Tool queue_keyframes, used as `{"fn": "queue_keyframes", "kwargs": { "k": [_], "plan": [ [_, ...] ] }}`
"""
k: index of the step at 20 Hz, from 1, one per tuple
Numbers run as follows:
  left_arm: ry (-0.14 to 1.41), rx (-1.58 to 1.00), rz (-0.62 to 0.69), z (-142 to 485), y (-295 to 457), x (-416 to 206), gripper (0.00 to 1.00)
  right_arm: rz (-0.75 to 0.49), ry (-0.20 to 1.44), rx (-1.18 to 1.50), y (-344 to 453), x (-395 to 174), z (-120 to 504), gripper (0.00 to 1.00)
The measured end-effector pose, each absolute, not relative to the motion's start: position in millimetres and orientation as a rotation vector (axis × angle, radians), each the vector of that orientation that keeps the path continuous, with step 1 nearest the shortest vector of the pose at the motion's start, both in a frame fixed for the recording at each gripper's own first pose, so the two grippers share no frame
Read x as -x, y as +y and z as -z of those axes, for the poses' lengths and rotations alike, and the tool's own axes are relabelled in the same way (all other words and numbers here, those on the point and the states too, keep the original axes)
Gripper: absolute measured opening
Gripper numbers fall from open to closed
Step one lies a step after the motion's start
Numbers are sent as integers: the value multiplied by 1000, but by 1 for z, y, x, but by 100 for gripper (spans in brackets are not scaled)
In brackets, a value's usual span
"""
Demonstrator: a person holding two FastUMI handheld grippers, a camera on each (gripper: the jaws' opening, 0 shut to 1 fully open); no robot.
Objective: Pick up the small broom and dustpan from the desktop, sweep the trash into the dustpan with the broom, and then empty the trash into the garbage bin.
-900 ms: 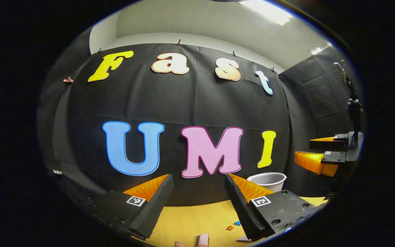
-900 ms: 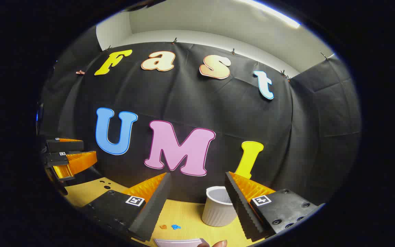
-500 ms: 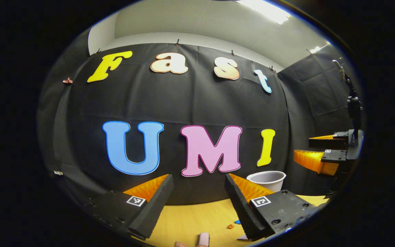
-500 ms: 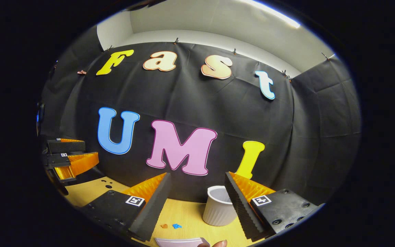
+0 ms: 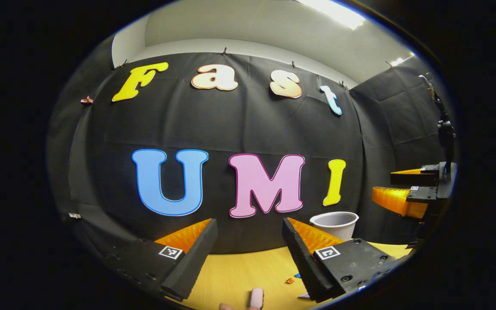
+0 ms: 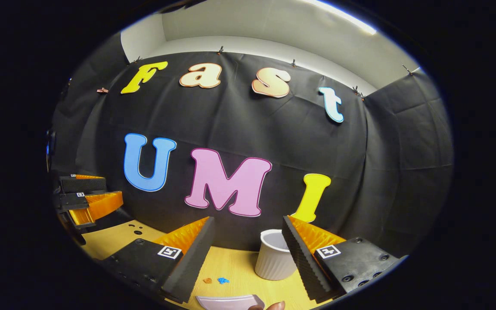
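Across the booth's black cloth wall and the yellow wooden table (image 6: 235, 269), little has changed since the earlier frames. You hold your left hand-held gripper (image 5: 250, 252) and right hand-held gripper (image 6: 248, 254) above it, each with fingers apart and empty. One white ribbed plastic bin (image 6: 274, 258) stands ahead. A pale pink dustpan edge (image 6: 226, 301) lies below, near two small trash scraps, orange and blue (image 6: 214, 280).

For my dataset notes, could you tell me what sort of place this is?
Probably an indoor recording booth: black cloth walls enclose a wooden desktop with a small white bin, scraps of trash, and strip lighting on the ceiling.
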State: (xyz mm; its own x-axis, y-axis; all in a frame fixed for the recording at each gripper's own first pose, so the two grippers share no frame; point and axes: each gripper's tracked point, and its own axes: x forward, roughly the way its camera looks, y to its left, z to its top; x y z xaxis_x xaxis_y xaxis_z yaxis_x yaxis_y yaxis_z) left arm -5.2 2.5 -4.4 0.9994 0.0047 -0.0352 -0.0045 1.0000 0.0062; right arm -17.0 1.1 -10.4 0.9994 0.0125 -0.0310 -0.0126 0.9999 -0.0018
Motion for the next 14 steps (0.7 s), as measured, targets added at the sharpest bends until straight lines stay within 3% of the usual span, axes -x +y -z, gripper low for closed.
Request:
{"fn": "queue_keyframes", "kwargs": {
  "k": [7,11,14],
  "plan": [
    [48,-8,-12,7,4,3,96,-70,100,-14,0,27,30,97],
    [71,-20,-14,10,5,4,96,-215,378,-42,4,55,102,98],
    [99,-21,-11,10,5,5,96,-244,605,6,-10,87,171,98]
  ]
}}
